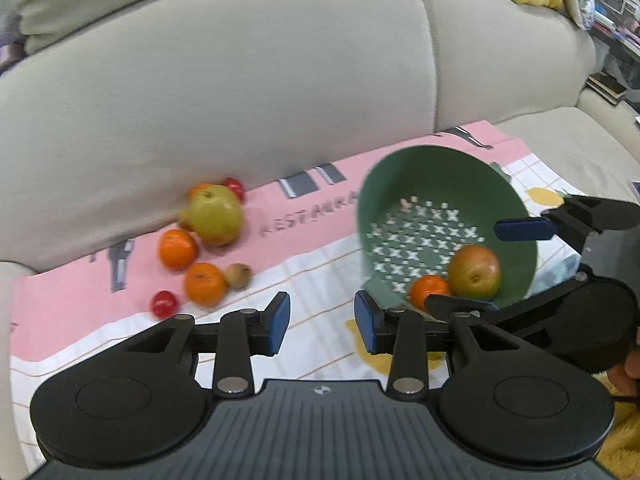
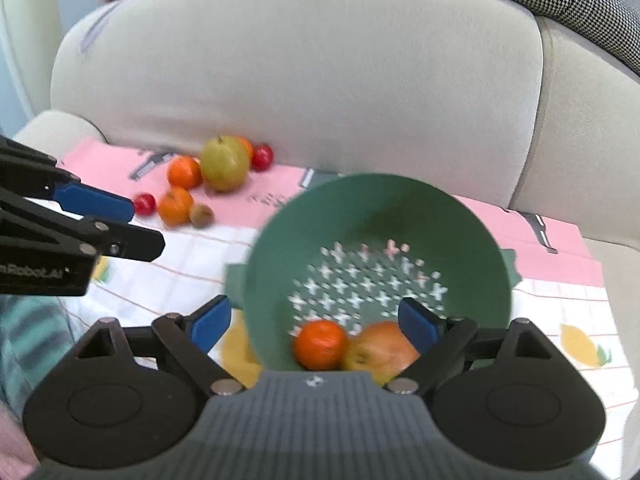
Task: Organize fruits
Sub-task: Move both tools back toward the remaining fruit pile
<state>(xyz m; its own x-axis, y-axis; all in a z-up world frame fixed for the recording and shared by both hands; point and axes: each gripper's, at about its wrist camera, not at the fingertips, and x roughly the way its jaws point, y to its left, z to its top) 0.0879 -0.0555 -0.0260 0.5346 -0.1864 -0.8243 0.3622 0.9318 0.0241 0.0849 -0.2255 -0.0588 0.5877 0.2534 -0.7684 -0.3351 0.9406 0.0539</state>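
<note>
Sofa [image 1: 240, 80] seat carries a pink-and-white cloth [image 1: 320, 208] with the fruit on it. Green colander [image 2: 376, 216] sits tilted near the cloth's right half, open side toward the front edge; inside at its low rim lie a mandarin [image 2: 320, 344] and a reddish apple [image 2: 384, 350], touching each other. Loose pile near the cloth's back-left edge, against the sofa back: big yellow-green apple [image 1: 216, 216], an orange [image 1: 200, 190] half hidden behind it, a red tomato [image 1: 235, 187] beside that, two more mandarins in front [image 1: 177, 249] [image 1: 205, 283], a small brown kiwi [image 1: 239, 275] touching the nearer mandarin, and a second tomato [image 1: 164, 304] closest to the front. Left gripper [image 1: 322, 322] hovers over the white part of the cloth between pile and colander, jaws spread, holding nothing. Right gripper [image 2: 316, 324] is at the colander's near rim, jaws spread wide, one pad [image 2: 416, 324] inside the bowl just over the apple, the other pad [image 2: 210, 322] outside the rim; not pinching anything. Frames are motion-blurred.
</note>
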